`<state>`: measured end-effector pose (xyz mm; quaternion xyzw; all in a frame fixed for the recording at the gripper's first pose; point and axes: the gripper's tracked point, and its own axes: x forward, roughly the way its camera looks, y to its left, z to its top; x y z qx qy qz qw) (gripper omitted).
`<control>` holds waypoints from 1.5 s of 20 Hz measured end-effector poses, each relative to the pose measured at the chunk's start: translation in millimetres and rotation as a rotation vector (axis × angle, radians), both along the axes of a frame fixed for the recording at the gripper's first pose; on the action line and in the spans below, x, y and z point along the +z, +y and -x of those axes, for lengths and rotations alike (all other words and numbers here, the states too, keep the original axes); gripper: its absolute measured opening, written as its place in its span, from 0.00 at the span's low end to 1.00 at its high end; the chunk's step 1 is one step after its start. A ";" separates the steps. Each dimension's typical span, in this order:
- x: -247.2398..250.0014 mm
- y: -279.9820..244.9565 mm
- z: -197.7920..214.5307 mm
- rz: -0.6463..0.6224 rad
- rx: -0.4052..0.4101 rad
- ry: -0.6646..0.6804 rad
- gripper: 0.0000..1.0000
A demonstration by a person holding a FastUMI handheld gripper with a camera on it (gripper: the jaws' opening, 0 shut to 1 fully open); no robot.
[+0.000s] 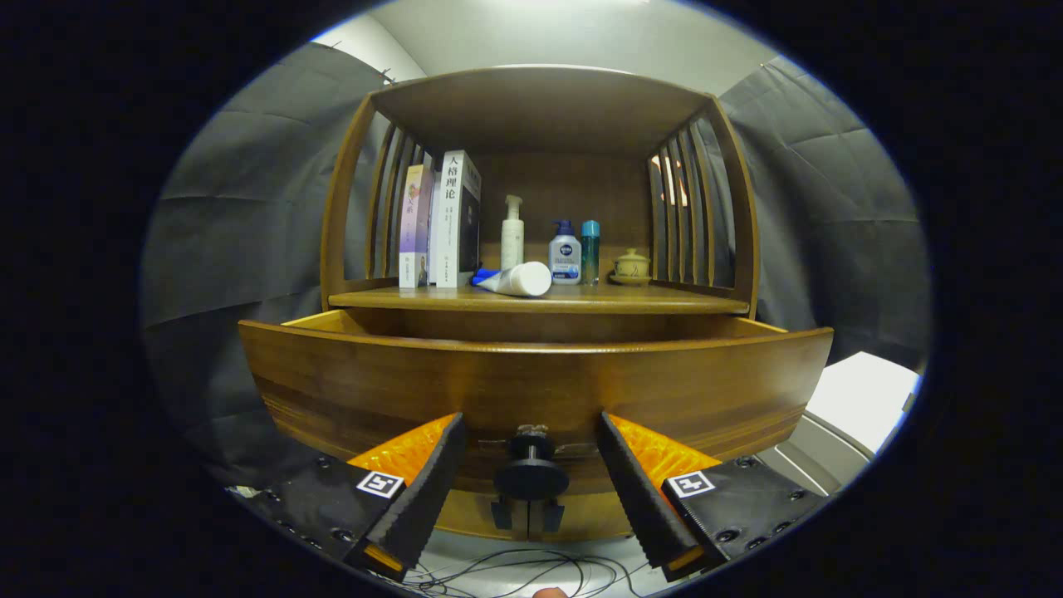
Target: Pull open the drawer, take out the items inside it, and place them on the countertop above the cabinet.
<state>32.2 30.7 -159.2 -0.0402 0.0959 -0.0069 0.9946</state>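
Note:
A wooden cabinet's drawer (531, 382) stands pulled out toward me, its front panel wide across the view. Its round dark knob (531, 475) sits between my two fingers, touched by neither. My gripper (531, 490) is open, the fingers spread on either side of the knob and close to the drawer front. The drawer's inside is hidden behind its front panel. Above it lies the countertop (540, 299), where a white tube (516, 279) rests on its side.
On the countertop stand books (440, 220) at the left, a white pump bottle (512, 235), a blue-capped bottle (565, 253), a teal bottle (590, 252) and a small lidded pot (631, 267). Slatted sides and a top shelf enclose it. Cables (515, 573) lie on the floor below.

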 end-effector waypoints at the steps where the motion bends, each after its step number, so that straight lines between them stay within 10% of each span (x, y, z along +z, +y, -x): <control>1: -3.6 -0.6 -3.0 -0.001 0.000 0.007 0.99; 30: -8.5 -4.6 -107.2 0.022 -0.006 0.001 1.00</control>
